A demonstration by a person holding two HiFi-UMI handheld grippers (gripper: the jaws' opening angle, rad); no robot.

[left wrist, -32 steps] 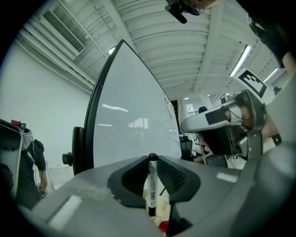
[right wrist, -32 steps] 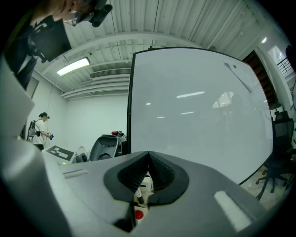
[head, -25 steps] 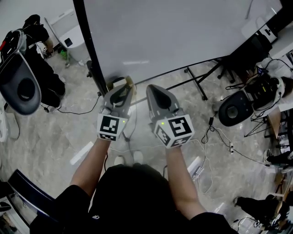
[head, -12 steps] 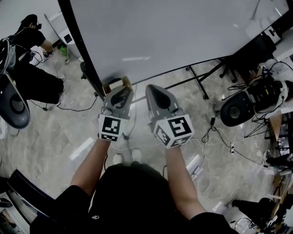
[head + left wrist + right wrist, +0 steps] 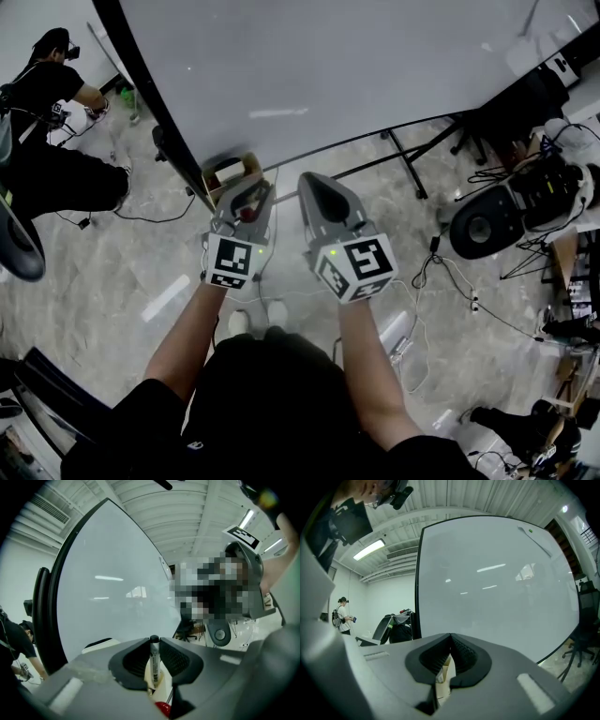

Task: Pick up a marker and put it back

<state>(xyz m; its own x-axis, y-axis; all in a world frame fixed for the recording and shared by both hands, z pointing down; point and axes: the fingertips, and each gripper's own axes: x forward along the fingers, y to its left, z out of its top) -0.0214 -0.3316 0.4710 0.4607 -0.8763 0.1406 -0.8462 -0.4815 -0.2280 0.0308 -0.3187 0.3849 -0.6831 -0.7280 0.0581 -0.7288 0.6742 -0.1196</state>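
The left gripper [image 5: 153, 645] clamps the marker [image 5: 154, 660] upright just above the cardboard box [image 5: 225, 169], apparently lined up for slotting it back; the right gripper [image 5: 451, 641] waits alongside, jaws together and empty

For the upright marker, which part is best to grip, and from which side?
Its upper barrel, approached level from the side: the marker stands upright, so the left gripper closes across its thin round body, as it does now.
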